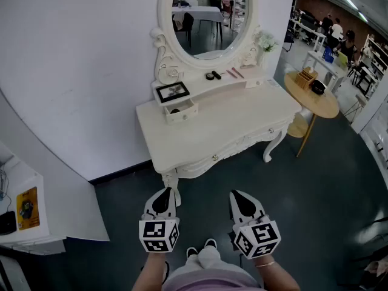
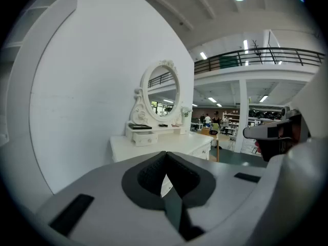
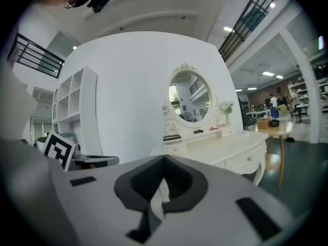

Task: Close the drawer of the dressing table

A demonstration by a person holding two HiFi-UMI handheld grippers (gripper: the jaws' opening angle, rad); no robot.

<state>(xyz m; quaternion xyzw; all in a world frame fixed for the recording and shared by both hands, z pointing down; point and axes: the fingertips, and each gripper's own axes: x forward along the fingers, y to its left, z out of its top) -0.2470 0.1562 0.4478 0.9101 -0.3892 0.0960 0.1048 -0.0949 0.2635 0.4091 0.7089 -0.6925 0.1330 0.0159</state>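
Both clenched and empty, left gripper [image 1: 165,191] and right gripper [image 1: 236,194]; drawer [image 1: 181,110] ajar well ahead on dressing table [image 1: 230,126]

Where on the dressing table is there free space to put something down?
The wide lower tabletop is bare, from the open small drawer to its right edge. The raised shelf under the mirror is crowded: picture frame, small black items, pink sticks, flowers.

Lower centre of frame: my left gripper [image 1: 163,194] and right gripper [image 1: 240,194], both with pale grey shells and black wedge-shaped jaw pads. White marker cubes [image 1: 159,235] carry black squares. Thin bracelet [image 1: 265,264] on my right wrist. Lilac top [image 1: 209,280], white shoes [image 1: 201,251].
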